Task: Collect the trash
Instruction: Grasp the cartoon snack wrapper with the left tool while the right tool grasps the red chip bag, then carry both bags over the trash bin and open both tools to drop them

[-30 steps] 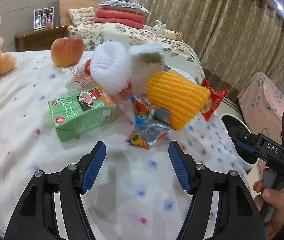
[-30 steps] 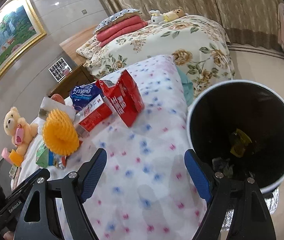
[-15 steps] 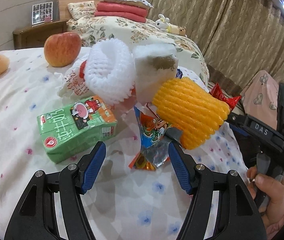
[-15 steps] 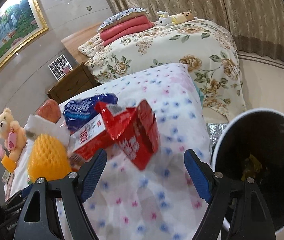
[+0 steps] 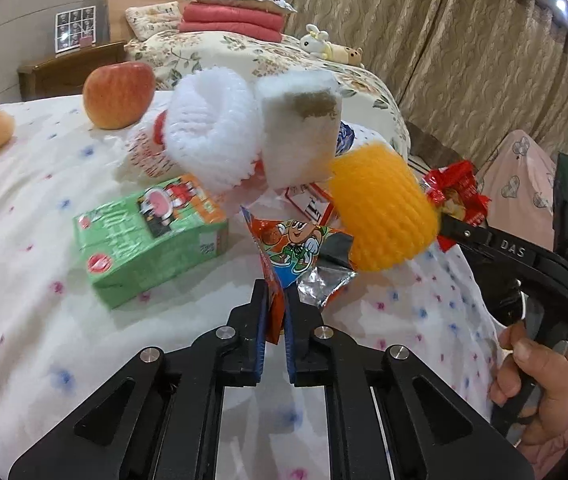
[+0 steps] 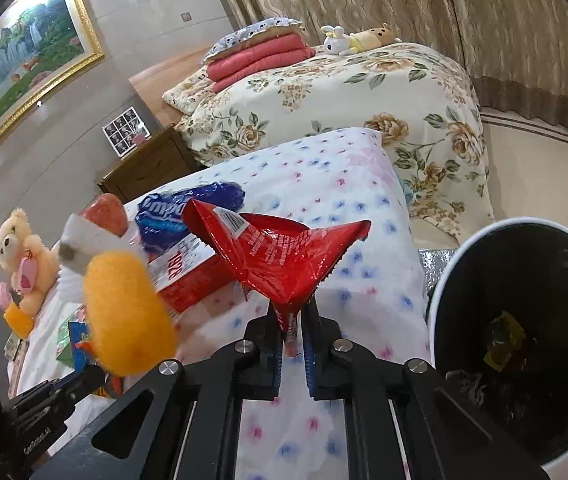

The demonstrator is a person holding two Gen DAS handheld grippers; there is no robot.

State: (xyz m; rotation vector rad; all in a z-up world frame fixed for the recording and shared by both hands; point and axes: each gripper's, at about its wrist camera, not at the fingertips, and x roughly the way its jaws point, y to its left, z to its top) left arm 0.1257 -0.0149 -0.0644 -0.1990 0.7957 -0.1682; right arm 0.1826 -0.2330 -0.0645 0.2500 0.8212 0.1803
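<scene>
My left gripper (image 5: 275, 312) is shut on an orange cartoon snack wrapper (image 5: 295, 248) lying on the dotted bedspread (image 5: 36, 280). Behind it sit a green drink carton (image 5: 152, 240), a white foam net (image 5: 212, 140), a white foam block (image 5: 297, 132) and an orange foam net (image 5: 379, 208). My right gripper (image 6: 293, 324) is shut on a red snack wrapper (image 6: 284, 256) and holds it above the bed, left of the black bin (image 6: 523, 340). The red wrapper also shows in the left wrist view (image 5: 455, 192).
A red apple (image 5: 118, 94) and a teddy bear (image 6: 24, 256) sit at the far side of the bed. A red-white box (image 6: 188, 276) and a blue bag (image 6: 188, 212) lie behind the red wrapper. A second, floral bed (image 6: 343, 96) stands beyond.
Both grippers were open and have closed: the left on the orange cartoon wrapper, the right on the red wrapper, which is now lifted. Both moved in toward the pile.
</scene>
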